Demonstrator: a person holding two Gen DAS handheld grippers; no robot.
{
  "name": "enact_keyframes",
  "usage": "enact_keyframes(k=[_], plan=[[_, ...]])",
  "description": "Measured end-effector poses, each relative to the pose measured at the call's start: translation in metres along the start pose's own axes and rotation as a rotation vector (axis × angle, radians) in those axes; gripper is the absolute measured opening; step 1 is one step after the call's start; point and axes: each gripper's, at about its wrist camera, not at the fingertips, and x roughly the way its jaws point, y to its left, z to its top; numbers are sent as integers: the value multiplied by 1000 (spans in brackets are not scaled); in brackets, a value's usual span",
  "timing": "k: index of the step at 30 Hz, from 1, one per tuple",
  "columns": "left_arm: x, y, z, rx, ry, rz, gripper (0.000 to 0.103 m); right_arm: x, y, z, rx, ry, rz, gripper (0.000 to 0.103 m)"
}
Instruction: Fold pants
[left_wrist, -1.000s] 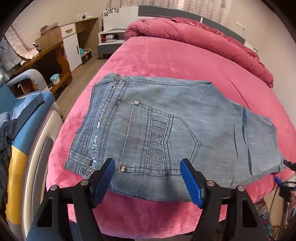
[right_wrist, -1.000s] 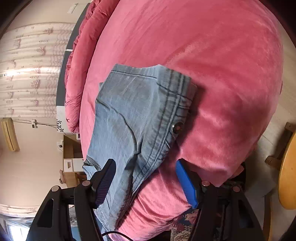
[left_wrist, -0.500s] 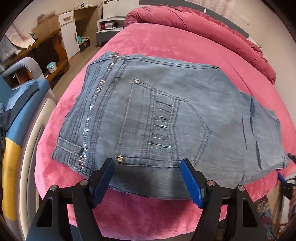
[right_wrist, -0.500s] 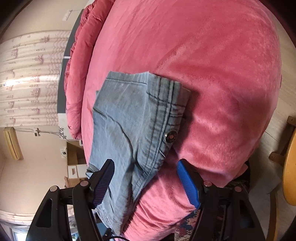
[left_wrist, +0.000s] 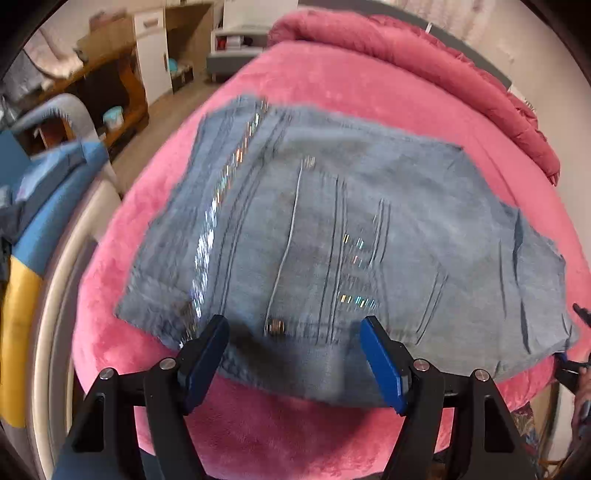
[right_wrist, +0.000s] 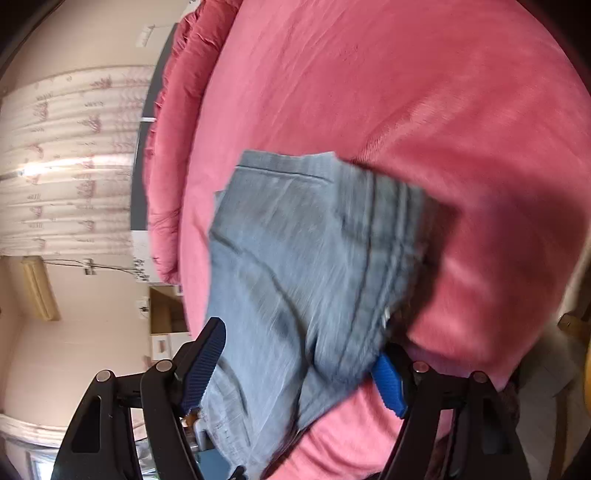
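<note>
Left wrist view: folded denim pants (left_wrist: 343, 240) lie flat on the pink bed (left_wrist: 351, 85), sequin stripe toward the left; the left gripper (left_wrist: 295, 354) hangs at their near edge, jaws spread wide, nothing between them; the picture is blurred. Right wrist view: the right gripper (right_wrist: 299, 365) is wide open too; the pants (right_wrist: 306, 266) reach into the gap between its blue pads (right_wrist: 205, 365), unclamped, near the bed's (right_wrist: 406, 92) edge.
</note>
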Motion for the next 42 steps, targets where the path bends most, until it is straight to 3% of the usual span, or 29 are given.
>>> enact_keyframes(k=[1,2,4,6,10,13,15,19,21,25,28,32,35,36,37,38,40,42], plan=[[-2,-1,4,20,-16,19,94,2,3,-1,-17,-3,-9,78],[-3,0,8,30,-27,58,97,1,6,-3,-35,-3,-16,78],[2,12,16,-3,-14,90,91,-3,9,-5,-83,12,-43,76],[2,26,23,-47,-14,76,87,-12,11,-7,-132,4,-112,66],[-15,36,35,-48,-97,16,81,-42,18,-16,-266,-2,-232,65],[-12,24,43,10,-77,-17,68,-59,43,-31,-473,-20,-372,61],[-9,7,46,63,-63,-38,64,-57,75,-45,-661,0,-389,60],[-4,-44,57,238,-53,-124,59,-13,152,-72,-1014,124,-325,59],[3,-60,65,276,-42,-190,55,25,186,-85,-1164,186,-310,59],[21,-87,85,352,-68,-194,52,104,231,-104,-1362,319,-292,59],[37,-93,100,357,-63,-220,50,149,252,-116,-1398,437,-224,53],[51,-92,111,334,-63,-238,50,212,267,-122,-1317,581,-135,52],[61,-86,114,332,-48,-242,50,253,265,-131,-1350,646,-193,52],[65,-85,114,336,-46,-242,50,264,260,-136,-1371,679,-210,48],[69,-83,114,342,-48,-231,50,270,258,-140,-1376,707,-214,25],[72,-81,113,339,-53,-221,49,273,258,-144,-1382,713,-206,13],[74,-72,116,303,-84,-222,47,267,265,-143,-1345,693,-131,4],[79,-63,126,267,-129,-157,47,257,282,-130,-1252,612,-5,2]])
